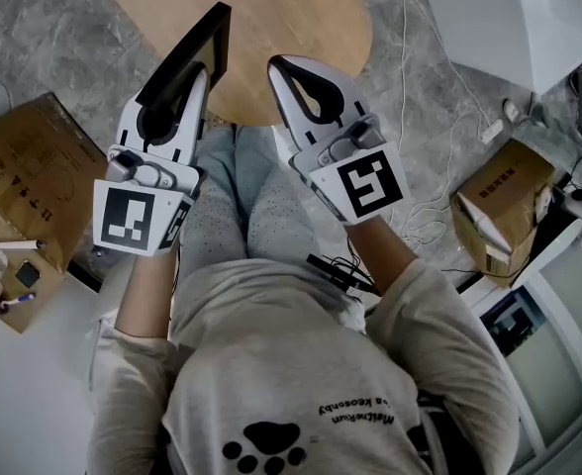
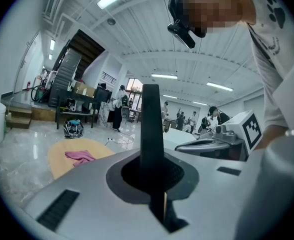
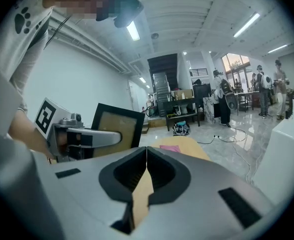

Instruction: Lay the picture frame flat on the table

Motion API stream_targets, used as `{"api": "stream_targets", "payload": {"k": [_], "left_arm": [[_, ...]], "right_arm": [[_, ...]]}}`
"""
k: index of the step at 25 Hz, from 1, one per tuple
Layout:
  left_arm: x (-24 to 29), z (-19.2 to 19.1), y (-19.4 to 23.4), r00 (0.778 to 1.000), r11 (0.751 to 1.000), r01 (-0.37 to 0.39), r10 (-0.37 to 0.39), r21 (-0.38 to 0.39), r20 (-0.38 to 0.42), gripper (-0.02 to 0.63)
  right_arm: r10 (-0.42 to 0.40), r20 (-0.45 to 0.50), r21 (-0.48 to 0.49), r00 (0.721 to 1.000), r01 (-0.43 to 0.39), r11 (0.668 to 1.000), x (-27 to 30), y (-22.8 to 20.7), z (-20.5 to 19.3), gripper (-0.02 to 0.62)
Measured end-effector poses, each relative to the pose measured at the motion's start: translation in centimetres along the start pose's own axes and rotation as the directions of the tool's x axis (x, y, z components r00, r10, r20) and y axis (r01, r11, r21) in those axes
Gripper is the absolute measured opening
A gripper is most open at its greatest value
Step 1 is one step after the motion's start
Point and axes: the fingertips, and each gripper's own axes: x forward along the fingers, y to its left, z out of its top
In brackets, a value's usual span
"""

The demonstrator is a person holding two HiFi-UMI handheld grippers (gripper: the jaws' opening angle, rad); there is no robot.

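The picture frame (image 1: pixel 187 49) is black-edged with a tan panel. It is held up off the round wooden table (image 1: pixel 291 13), tilted, over the table's near edge. My left gripper (image 1: pixel 198 75) is shut on its lower part. In the left gripper view the frame (image 2: pixel 151 129) stands edge-on as a dark bar between the jaws of my left gripper (image 2: pixel 153 176). My right gripper (image 1: pixel 275 65) is shut and empty, just right of the frame, near the table edge. The right gripper view shows its closed jaws (image 3: pixel 146 160), with the frame (image 3: pixel 118 129) and the left gripper (image 3: pixel 87 138) to the left.
A pink cloth (image 2: pixel 80 157) lies on the table (image 2: pixel 67 151). Cardboard boxes stand on the floor at left (image 1: pixel 24 171) and right (image 1: pixel 504 198). White cables (image 1: pixel 422 117) trail across the grey floor. The person's knees sit under the grippers.
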Motion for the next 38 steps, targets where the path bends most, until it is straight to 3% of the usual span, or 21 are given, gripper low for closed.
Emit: {"api": "stream_targets", "payload": {"k": [15, 38], "left_arm": [[2.2, -1.4, 1.1, 0.998, 1.0, -0.025, 0.024, 0.013, 0.065, 0.018], [2.5, -9.7, 2.3, 0.994, 0.996, -0.085, 0.086, -0.023, 0.066, 0.018]], "right_arm": [[-0.02, 0.097, -0.019, 0.995, 0.022, 1.0, 1.9, -0.9, -0.7, 0.011], [-0.014, 0.07, -0.034, 0.997, 0.016, 0.999, 4.0, -2.2, -8.0, 0.011]]}}
